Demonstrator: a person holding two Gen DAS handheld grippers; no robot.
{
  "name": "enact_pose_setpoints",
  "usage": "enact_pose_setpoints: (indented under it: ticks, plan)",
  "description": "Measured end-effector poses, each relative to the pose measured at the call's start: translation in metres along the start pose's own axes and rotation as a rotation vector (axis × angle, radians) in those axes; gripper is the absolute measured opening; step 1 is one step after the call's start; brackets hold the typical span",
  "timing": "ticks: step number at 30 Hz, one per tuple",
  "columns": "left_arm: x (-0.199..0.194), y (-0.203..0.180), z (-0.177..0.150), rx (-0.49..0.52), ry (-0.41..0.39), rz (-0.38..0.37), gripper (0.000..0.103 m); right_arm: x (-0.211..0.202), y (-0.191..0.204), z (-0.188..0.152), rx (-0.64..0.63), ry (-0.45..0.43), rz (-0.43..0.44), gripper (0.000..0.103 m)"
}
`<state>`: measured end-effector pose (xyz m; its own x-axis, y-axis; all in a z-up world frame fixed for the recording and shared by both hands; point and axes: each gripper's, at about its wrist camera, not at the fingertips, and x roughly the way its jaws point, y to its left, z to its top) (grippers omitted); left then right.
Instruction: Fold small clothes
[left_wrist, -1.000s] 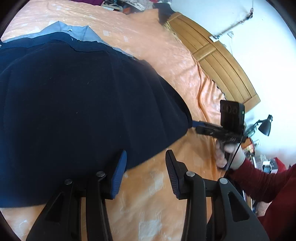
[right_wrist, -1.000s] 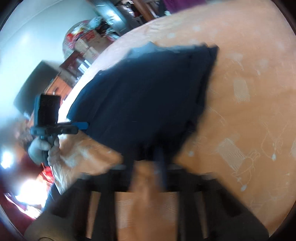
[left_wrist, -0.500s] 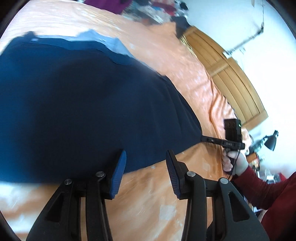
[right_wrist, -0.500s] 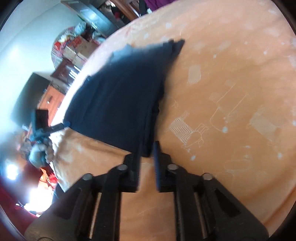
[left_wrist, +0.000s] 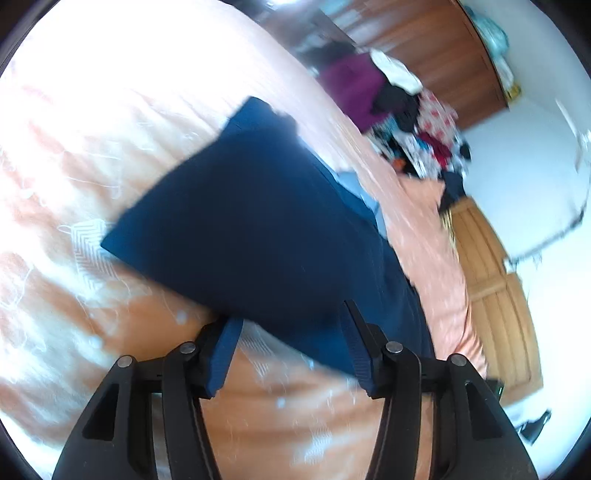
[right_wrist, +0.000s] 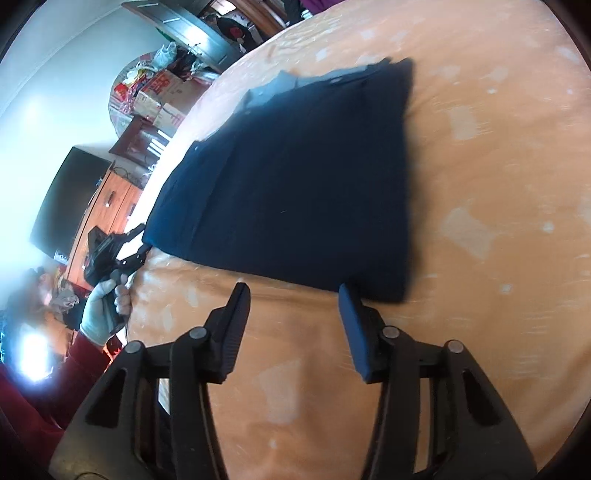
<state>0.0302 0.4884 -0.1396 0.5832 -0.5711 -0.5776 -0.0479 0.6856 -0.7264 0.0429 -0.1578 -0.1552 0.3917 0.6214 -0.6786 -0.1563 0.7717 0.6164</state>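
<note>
- The navy garment (right_wrist: 295, 184) lay flat on the orange bedspread (right_wrist: 498, 166), folded into a rough rectangle. A pale blue layer (right_wrist: 275, 86) showed at its far edge, under or within the navy cloth; which of the two could not be told.
- The garment's near edge ran just ahead of both grippers. In the right wrist view its near right corner sat against the right fingertip of the right gripper (right_wrist: 293, 299); whether cloth and pad touched could not be told.
- The right gripper stood wide apart and held nothing. Only bedspread showed between its pads.
- The left gripper (left_wrist: 291, 325) was also spread wide and empty, with the garment's near hem lying across the gap between its fingertips. The left wrist view was motion-blurred, so contact could not be confirmed.
- In the right wrist view the left gripper appeared at the garment's near left corner, held in a hand wearing a pale glove (right_wrist: 103, 310) above a dark red sleeve (right_wrist: 33, 387).
- Judged step: taking the two near corners for the next fold.
- To do it well, each gripper should take all layers at its corner, close at matching points along the hem, then lift and carry level to the far edge, so that the fold line stays straight.
- Risk: catching the bedspread with the cloth, or gripping only the top layer.
- A clothes pile (left_wrist: 413, 118) lay beyond the bed.
</note>
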Motion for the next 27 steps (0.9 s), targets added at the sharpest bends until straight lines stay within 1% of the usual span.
enact_pose_setpoints:
  ticks: [3, 5, 7, 11, 12, 14, 16, 17, 18, 19, 20, 22, 23, 24, 26, 27]
  plan:
    - [0.009, 0.008, 0.010, -0.047, -0.053, 0.021, 0.057, 0.012, 0.011, 0.002, -0.010, 0.017, 0.007, 0.049]
    - [0.013, 0.015, 0.018, -0.080, -0.090, 0.020, 0.057, 0.018, 0.017, 0.003, -0.019, 0.030, 0.002, 0.051]
    - [0.018, 0.020, 0.021, -0.119, -0.125, 0.001, 0.057, 0.021, 0.021, 0.001, -0.018, 0.041, 0.007, 0.052]
    - [0.023, 0.035, 0.030, -0.206, -0.180, -0.082, 0.058, 0.027, 0.030, -0.005, -0.022, 0.058, 0.003, 0.052]
    - [0.025, 0.037, 0.031, -0.214, -0.183, -0.090, 0.060, 0.029, 0.033, -0.005, -0.025, 0.061, 0.000, 0.052]
    - [0.027, 0.038, 0.035, -0.221, -0.184, -0.077, 0.060, 0.032, 0.041, -0.005, -0.032, 0.067, 0.002, 0.052]
    - [0.032, 0.036, 0.039, -0.220, -0.161, -0.038, 0.054, 0.034, 0.051, -0.004, -0.050, 0.074, -0.001, 0.052]
    - [0.035, 0.037, 0.041, -0.234, -0.156, -0.029, 0.039, 0.035, 0.057, -0.003, -0.063, 0.075, -0.005, 0.052]
    - [0.035, 0.039, 0.041, -0.240, -0.155, -0.035, 0.013, 0.034, 0.063, -0.002, -0.075, 0.070, -0.013, 0.052]
    - [0.035, 0.038, 0.040, -0.237, -0.160, -0.029, 0.001, 0.033, 0.071, 0.000, -0.088, 0.060, -0.019, 0.052]
    - [0.034, 0.030, 0.039, -0.200, -0.170, 0.008, 0.001, 0.030, 0.080, 0.005, -0.098, 0.047, -0.010, 0.052]
    - [0.028, -0.002, 0.037, -0.041, -0.209, 0.112, 0.001, 0.028, 0.103, 0.020, -0.139, 0.016, 0.004, 0.052]
    - [0.028, -0.025, 0.034, 0.074, -0.227, 0.169, 0.001, 0.028, 0.117, 0.033, -0.168, -0.005, 0.017, 0.054]
    - [0.028, -0.041, 0.031, 0.138, -0.239, 0.195, 0.001, 0.031, 0.127, 0.045, -0.184, -0.017, 0.036, 0.058]
    - [0.030, -0.076, 0.022, 0.306, -0.268, 0.260, 0.001, 0.043, 0.156, 0.081, -0.203, -0.052, 0.097, 0.085]
    - [0.031, -0.088, 0.017, 0.363, -0.276, 0.270, 0.001, 0.051, 0.169, 0.096, -0.209, -0.057, 0.129, 0.088]
